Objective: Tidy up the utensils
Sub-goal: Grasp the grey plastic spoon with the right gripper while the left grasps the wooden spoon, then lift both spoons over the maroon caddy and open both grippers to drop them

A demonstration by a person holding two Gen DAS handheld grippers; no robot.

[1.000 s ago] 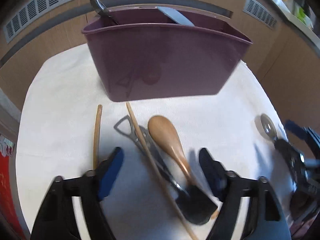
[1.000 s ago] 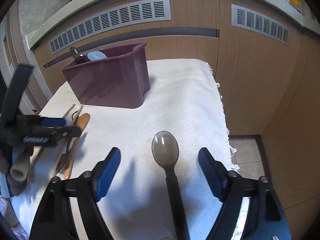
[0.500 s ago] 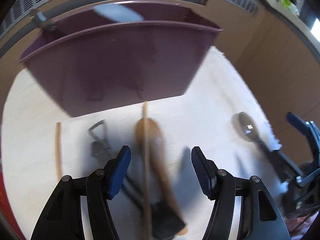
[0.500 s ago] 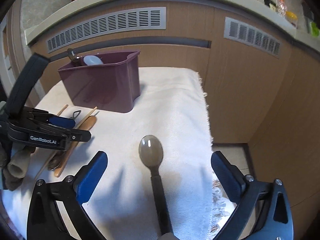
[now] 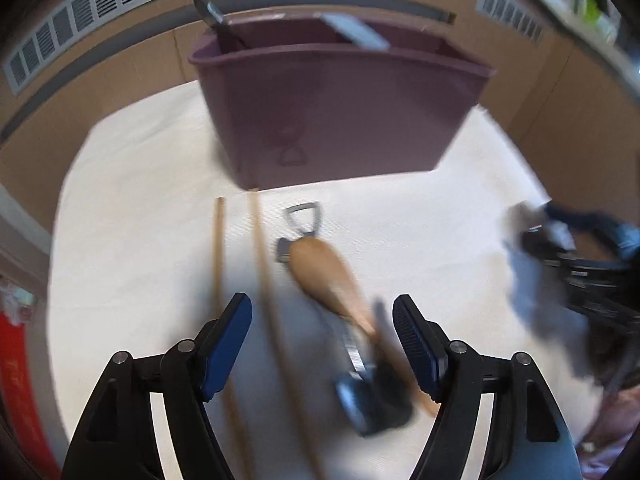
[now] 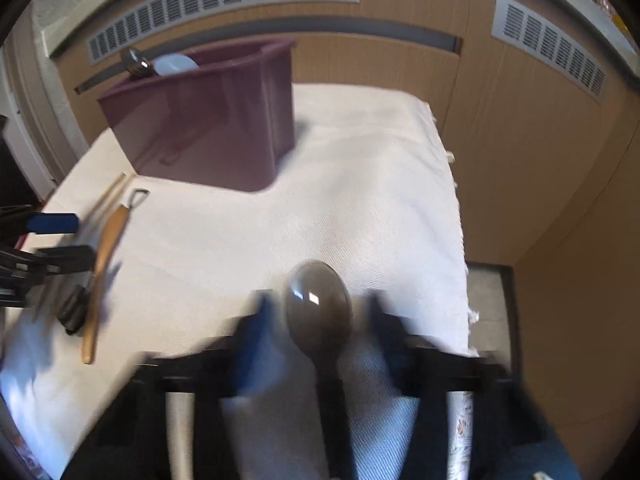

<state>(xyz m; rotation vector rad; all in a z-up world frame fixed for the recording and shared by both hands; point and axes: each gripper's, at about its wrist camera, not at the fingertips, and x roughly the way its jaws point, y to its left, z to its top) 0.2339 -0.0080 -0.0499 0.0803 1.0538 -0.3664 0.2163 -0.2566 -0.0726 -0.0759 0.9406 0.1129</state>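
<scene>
Glossy grey oval spoon (image 6: 318, 310) on woven white cloth (image 6: 380, 200), between right gripper (image 6: 318, 320) jaws just closing, contact blurred. Left gripper (image 5: 322, 340) jaws apart, just opening, over smooth wooden spoon (image 5: 328, 276); plum plastic bin (image 5: 340, 116) beyond.

No lettering reads clearly; the red surface (image 5: 16, 364) perhaps bears faint, blurred marks.

A home kitchen: light wooden cabinet fronts (image 6: 400, 64) with grey slatted vents (image 6: 224, 4) fill the upper frame, beneath a pale countertop edge (image 6: 52, 32) at upper left.
</scene>
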